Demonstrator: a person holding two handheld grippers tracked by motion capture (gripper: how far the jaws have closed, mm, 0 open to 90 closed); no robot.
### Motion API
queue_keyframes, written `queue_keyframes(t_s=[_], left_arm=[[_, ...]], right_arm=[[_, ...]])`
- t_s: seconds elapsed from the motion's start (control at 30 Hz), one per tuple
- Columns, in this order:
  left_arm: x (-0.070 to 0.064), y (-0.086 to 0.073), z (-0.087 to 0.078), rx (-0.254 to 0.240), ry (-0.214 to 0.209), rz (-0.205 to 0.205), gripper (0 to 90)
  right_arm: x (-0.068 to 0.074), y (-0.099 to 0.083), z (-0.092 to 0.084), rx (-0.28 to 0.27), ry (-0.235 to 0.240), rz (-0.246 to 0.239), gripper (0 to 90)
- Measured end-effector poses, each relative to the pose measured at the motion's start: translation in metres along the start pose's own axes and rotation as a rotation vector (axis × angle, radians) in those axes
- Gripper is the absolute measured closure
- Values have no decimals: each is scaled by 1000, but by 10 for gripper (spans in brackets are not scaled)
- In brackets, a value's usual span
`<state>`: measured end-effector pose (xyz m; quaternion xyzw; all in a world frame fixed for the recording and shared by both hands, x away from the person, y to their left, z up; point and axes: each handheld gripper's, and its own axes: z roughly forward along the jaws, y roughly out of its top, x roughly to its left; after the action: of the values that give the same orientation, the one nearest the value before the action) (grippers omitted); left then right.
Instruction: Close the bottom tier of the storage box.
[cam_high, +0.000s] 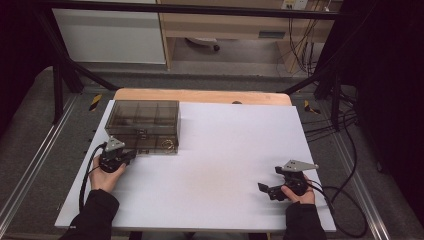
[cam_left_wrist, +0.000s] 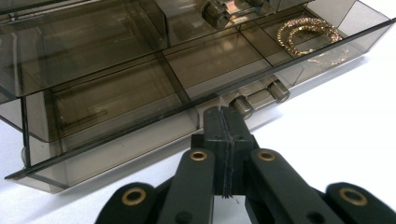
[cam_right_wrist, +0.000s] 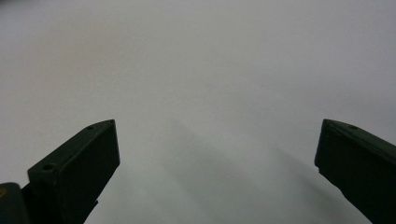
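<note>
A smoky see-through drawer box (cam_high: 145, 125) stands at the back left of the white table top (cam_high: 225, 150). Its front (cam_left_wrist: 116, 140) faces my left gripper (cam_left_wrist: 225, 114), whose jaws are pressed together with nothing between them. Their tips sit at the lower drawer's front, just left of its bar handle (cam_left_wrist: 260, 97). Gold chain jewellery (cam_left_wrist: 308, 35) lies in the drawer compartment at the upper right. In the high view my left gripper (cam_high: 131, 156) is at the box's front left. Over bare table at the front right, my right gripper (cam_high: 265, 189) stands open with nothing between its jaws (cam_right_wrist: 217, 140).
A second bar handle (cam_left_wrist: 224, 11) sits on the upper drawer. Black cables (cam_high: 345, 200) trail off the table's right side. A black frame and a wooden desk (cam_high: 225, 25) stand beyond the far edge. A person's sleeved forearms (cam_high: 95, 215) come in from the bottom.
</note>
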<state>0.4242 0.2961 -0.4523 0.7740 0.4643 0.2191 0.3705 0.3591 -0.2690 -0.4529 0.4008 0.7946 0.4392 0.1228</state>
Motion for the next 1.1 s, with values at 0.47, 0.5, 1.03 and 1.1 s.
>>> queue_keyframes(t_s=[0.47, 0.5, 1.03, 1.1], left_arm=[[1, 7, 6, 12, 26, 6, 899], [2, 7, 6, 10, 27, 4, 899], [5, 9, 12, -20, 37, 2, 899], [6, 9, 12, -23, 39, 3, 899]], right_arm=[[0, 0, 0, 2, -1, -3, 5], [0, 0, 0, 1, 0, -2, 6], [0, 0, 0, 5, -1, 0, 5], [0, 0, 0, 2, 0, -1, 5]])
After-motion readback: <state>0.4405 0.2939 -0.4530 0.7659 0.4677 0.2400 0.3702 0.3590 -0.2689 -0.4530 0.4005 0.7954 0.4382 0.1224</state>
